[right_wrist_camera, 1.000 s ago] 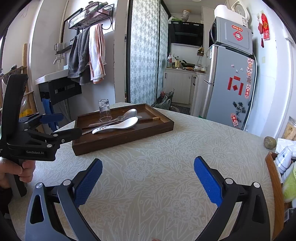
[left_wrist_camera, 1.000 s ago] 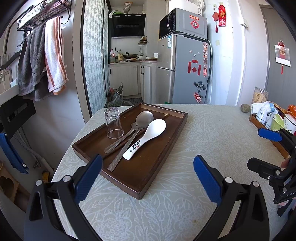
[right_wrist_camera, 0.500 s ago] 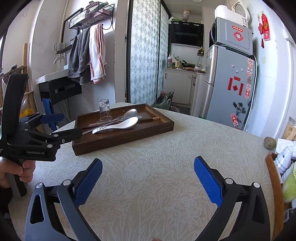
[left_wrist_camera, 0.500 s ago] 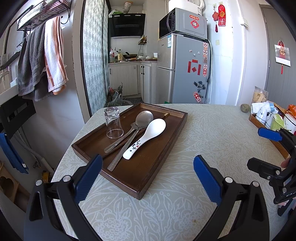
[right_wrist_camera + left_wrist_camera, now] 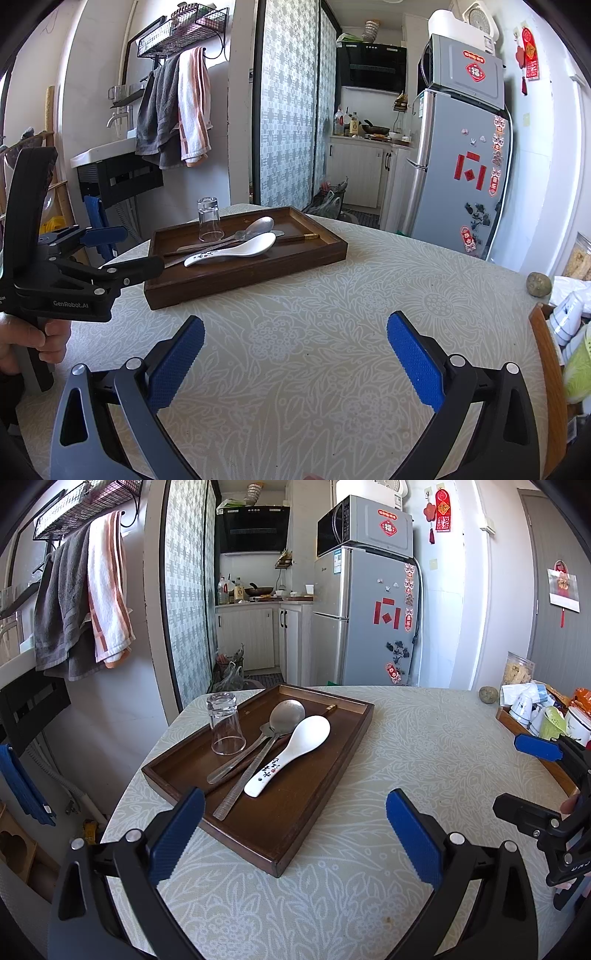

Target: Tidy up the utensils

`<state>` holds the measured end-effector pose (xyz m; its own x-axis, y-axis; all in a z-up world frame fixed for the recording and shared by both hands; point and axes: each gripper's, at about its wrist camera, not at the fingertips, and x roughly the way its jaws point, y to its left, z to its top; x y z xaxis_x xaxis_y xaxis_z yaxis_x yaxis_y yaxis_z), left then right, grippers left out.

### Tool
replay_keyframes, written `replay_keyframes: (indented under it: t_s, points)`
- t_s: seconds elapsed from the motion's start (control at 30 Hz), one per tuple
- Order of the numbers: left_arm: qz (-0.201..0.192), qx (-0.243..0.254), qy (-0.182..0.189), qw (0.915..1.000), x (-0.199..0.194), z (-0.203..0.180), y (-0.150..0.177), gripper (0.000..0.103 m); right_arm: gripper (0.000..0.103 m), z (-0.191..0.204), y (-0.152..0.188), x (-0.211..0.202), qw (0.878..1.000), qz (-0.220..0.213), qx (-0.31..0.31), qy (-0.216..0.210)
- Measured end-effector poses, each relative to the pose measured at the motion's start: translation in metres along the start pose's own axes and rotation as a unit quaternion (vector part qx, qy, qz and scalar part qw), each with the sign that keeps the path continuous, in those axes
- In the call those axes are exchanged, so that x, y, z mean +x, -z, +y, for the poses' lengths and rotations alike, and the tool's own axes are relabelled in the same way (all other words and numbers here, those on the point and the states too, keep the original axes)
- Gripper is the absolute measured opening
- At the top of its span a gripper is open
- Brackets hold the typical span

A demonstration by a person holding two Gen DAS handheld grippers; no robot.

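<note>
Holding steady, both tools sit exactly where they were a second ago; nothing on the counter (image 5: 424, 738) has shifted between the earlier views and this one. The left tool (image 5: 295, 834) hovers released, its blue pads spread wide with nothing between them, just short of the near corner of the wooden tray (image 5: 325, 782). The right tool (image 5: 295, 358) hangs over bare patterned cloth, likewise released and empty, with the tray well ahead of it and to its left. A hand (image 5: 33, 339) grips the left tool's handle at the edge of the right wrist view.

Counting now: one tray, lying ahead of the left tool. On it, one clear glass (image 5: 225, 723) standing upside down at the far left, one white ceramic spoon (image 5: 291, 749) with dark characters on its handle, one metal spoon (image 5: 284, 712) with its bowl beside the white one's, and one flat metal utensil (image 5: 243, 786) lying alongside them. A dark stick, possibly chopsticks (image 5: 325, 712), runs under the spoons; how many I cannot tell. Two tools, both idle above the counter.
</note>
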<state>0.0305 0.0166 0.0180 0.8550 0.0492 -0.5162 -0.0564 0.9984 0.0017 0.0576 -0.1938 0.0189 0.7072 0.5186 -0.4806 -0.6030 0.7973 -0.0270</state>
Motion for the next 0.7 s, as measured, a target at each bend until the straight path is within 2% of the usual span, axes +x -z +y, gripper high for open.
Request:
replay_keyframes:
  t_s: [0.7]
  points:
    - [0.004, 0.001, 0.0, 1.0, 0.0011, -0.0017, 0.0014, 0.1, 0.1, 0.0009, 0.0002, -0.0006, 1.0, 0.0, 0.0, -0.001]
